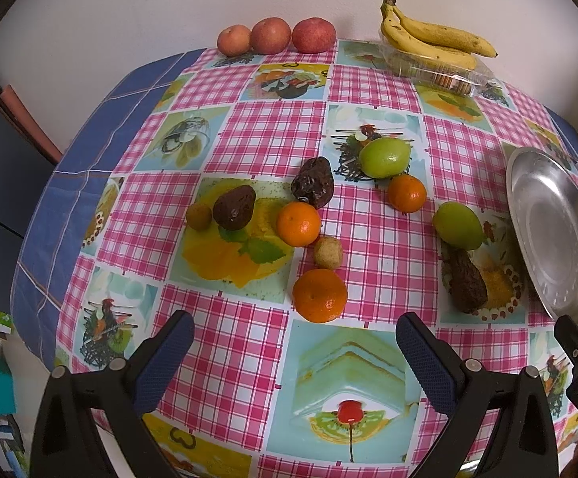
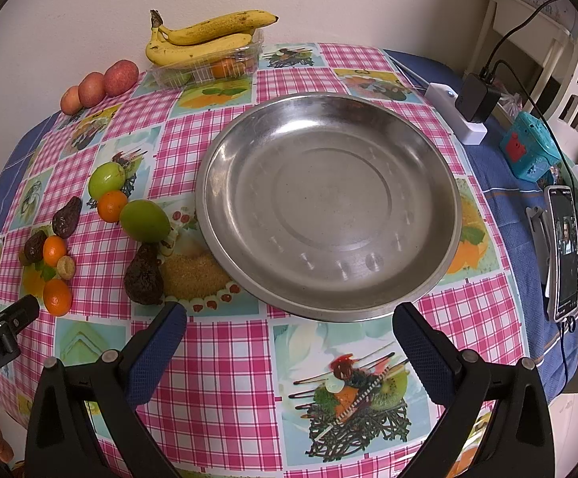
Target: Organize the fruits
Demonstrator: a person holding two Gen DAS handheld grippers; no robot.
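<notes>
Loose fruit lies on a checked tablecloth: three oranges, the nearest (image 1: 320, 295) just beyond my left gripper (image 1: 295, 342), which is open and empty. Two green fruits (image 1: 384, 157) (image 1: 458, 225), three dark avocados (image 1: 234, 208) (image 1: 313, 182) (image 1: 466, 285) and two small tan fruits (image 1: 328, 253) lie around them. An empty steel plate (image 2: 329, 203) sits right of the fruit. My right gripper (image 2: 289, 332) hangs open at its near rim. The nearest avocado (image 2: 143, 275) and a green fruit (image 2: 144, 220) lie left of the plate.
Three reddish apples (image 1: 275, 35) line the wall at the back. Bananas (image 2: 205, 38) rest on a clear plastic box (image 2: 209, 65) holding more fruit. On the right are a white power strip with charger (image 2: 468, 107), a teal toy (image 2: 530, 151) and a phone (image 2: 565, 255).
</notes>
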